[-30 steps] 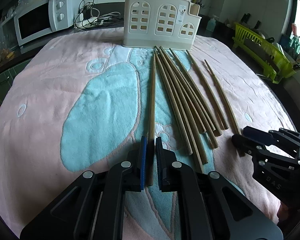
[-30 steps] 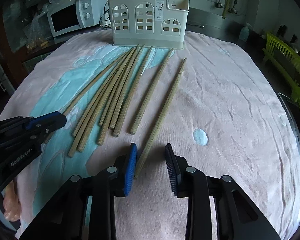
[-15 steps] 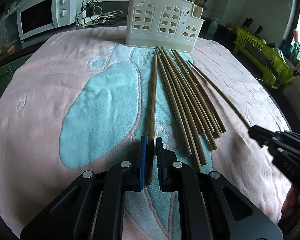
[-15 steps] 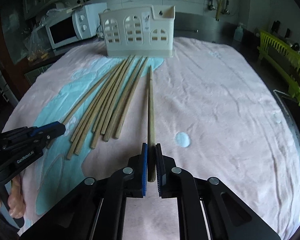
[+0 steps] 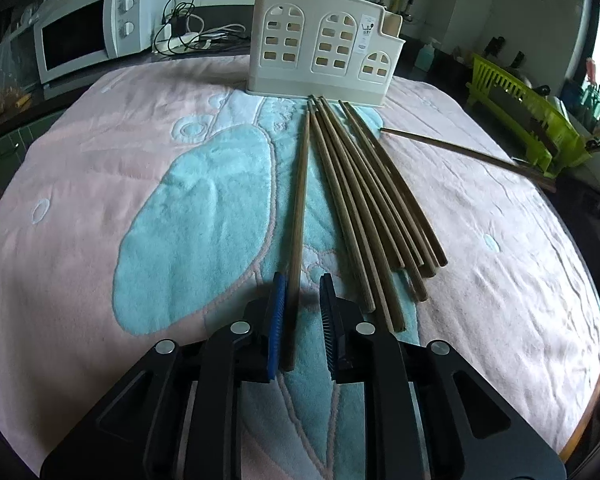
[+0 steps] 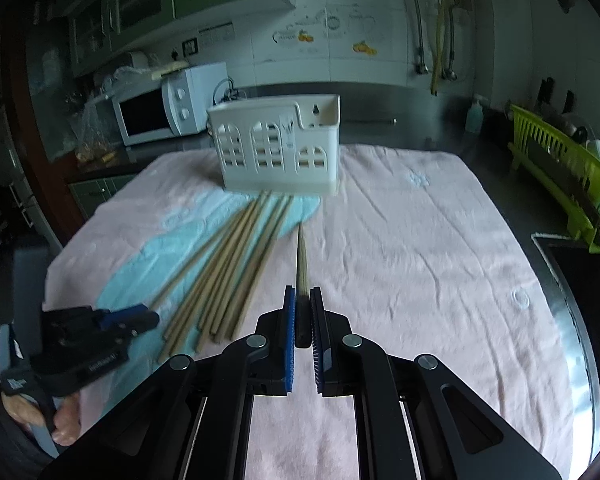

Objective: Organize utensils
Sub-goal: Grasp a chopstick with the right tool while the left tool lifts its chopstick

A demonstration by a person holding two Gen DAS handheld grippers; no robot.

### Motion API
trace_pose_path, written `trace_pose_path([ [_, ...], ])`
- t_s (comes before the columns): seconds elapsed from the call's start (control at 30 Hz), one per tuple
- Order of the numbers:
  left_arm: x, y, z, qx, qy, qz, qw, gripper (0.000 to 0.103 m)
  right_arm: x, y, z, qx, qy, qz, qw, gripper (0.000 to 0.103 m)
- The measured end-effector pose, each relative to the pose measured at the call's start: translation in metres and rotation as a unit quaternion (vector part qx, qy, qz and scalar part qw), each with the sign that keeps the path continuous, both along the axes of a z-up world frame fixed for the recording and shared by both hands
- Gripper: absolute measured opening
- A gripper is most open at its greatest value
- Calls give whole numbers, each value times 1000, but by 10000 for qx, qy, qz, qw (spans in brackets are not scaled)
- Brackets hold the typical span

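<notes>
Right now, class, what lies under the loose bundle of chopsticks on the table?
The chopsticks lie on a pink towel, mostly across its blue patch. The table beneath is entirely covered by the towel, so its surface cannot be seen.

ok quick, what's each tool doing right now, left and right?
Left tool: opening, one long wooden chopstick between its pads, lying on the pink towel.
Right tool: shut on another wooden chopstick.

The right hand-held gripper (image 6: 302, 320) clamps 1 chopstick (image 6: 300, 264) (tip toward the white holder (image 6: 278, 152)) above the pink towel (image 6: 412, 264).
</notes>
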State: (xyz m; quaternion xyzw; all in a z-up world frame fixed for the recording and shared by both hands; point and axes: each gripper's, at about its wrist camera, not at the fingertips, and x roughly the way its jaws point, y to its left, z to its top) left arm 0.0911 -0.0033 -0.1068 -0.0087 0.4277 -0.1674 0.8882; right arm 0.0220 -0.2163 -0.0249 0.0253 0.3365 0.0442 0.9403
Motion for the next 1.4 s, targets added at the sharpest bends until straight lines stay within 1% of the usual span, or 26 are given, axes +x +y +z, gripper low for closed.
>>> trace_pose_path([
  [0.07, 1, -1, 0, 28, -14, -1, 10000, 18, 1, -1, 4, 21, -66, 36, 10000, 7],
  [0.1, 1, -2, 0, 57, -20, -9, 10000, 16, 2, -1, 5, 34, -85, 57, 9999, 7],
  [0.23, 0, -7, 2, 268, -68, -41, 9996, 14, 7, -4, 16, 46, -232, 125, 9996, 7],
  [0.3, 1, -7, 3, 260, -51, -42, 9996, 6, 8, -4, 21, 24, -296, 154, 9994, 7],
  [0.37, 1, -6, 11, 194, -93, -21, 9998, 6, 11, -6, 28, 19, -354, 199, 9992, 7],
  [0.57, -1, -4, 53, 137, -725, -3, 9973, 6, 20, -10, 51, -23, -519, 362, 9980, 7],
  [0.63, 1, -3, 68, 141, -1018, 20, 9947, 6, 25, -12, 57, 19, -522, 435, 9977, 7],
  [0.7, 8, -1, 81, 121, -1212, 62, 9925, 6, 32, -14, 62, 14, -506, 512, 9974, 7],
  [0.8, 20, 2, 93, 86, -1418, 145, 9898, 6, 44, -16, 65, 6, -427, 591, 9973, 7],
  [0.87, 24, 4, 97, 29, -1485, 121, 9888, 6, 49, -17, 68, -2, -408, 637, 9971, 7],
  [0.9, 26, 3, 97, 65, -1484, 92, 9889, 6, 50, -17, 69, -10, -408, 646, 9971, 7],
  [0.97, 29, 6, 96, 119, -1306, 55, 9913, 6, 53, -18, 71, -8, -390, 694, 9968, 7],
  [1.07, 22, 11, 87, -1, -972, -51, 9953, 6, 54, -16, 71, -71, -425, 740, 9963, 7],
  [1.13, 15, 12, 72, -56, -688, -118, 9975, 13, 54, -14, 72, -91, -457, 751, 9961, 7],
  [1.2, 8, 13, 55, -75, -507, -106, 9986, 29, 52, -13, 71, -121, -493, 754, 9959, 7],
  [1.3, -2, 9, 31, -22, -284, -165, 9995, 31, 51, -13, 72, -78, -528, 729, 9959, 7],
  [1.4, -5, 5, 15, 72, -132, -204, 9997, 30, 51, -13, 74, -68, -564, 726, 9957, 7],
])
